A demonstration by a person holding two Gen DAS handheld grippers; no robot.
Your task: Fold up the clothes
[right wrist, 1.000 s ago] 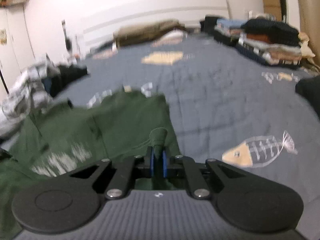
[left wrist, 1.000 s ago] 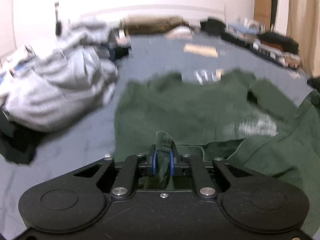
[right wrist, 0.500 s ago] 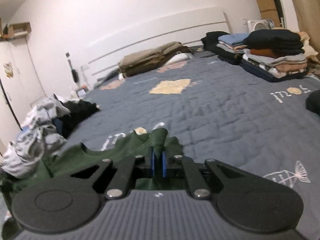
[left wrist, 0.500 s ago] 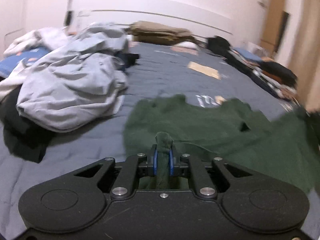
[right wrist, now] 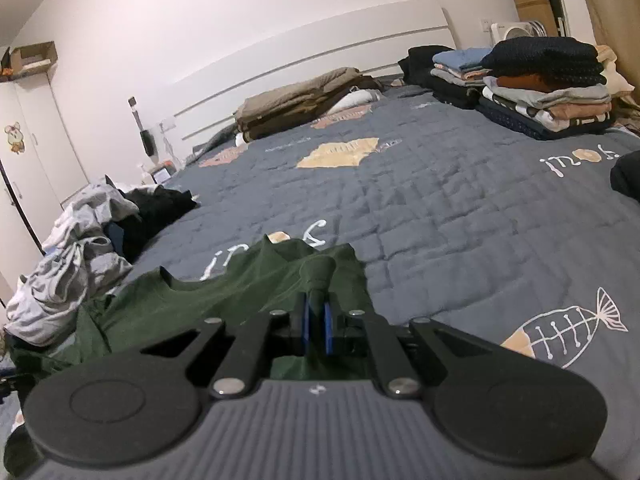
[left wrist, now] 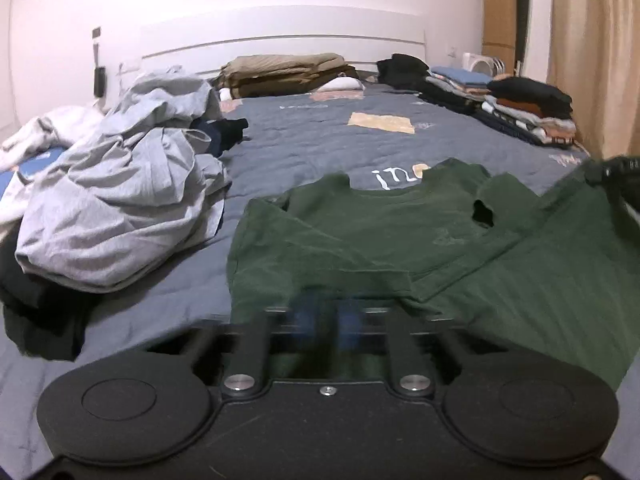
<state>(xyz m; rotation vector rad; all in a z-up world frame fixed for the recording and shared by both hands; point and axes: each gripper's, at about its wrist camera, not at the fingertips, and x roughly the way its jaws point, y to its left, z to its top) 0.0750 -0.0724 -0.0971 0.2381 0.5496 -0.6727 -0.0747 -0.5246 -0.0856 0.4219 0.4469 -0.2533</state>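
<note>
A heap of grey clothes [left wrist: 120, 200] lies at the left of the bed [left wrist: 320, 136], with dark garments tucked under and behind it. To its right the green T-shirt [left wrist: 360, 232] is spread on the grey quilt, collar toward the headboard, its right part lifted off the bed. Just past the collar white stitched letters read roughly "ino"; the rest is covered by the shirt. The left gripper [left wrist: 326, 320] is smeared by motion blur; its blue fingers [left wrist: 304, 316] are closing, and whether any cloth is between them cannot be made out. In the right wrist view, the right gripper [right wrist: 317, 322] has its fingers nearly together, pinching a bunched fold of the green T-shirt. Farther right the quilt shows a fish-skeleton drawing [right wrist: 560, 332] and upside-down lettering. Folded stacks [right wrist: 540, 92] sit at the far right edge.
</note>
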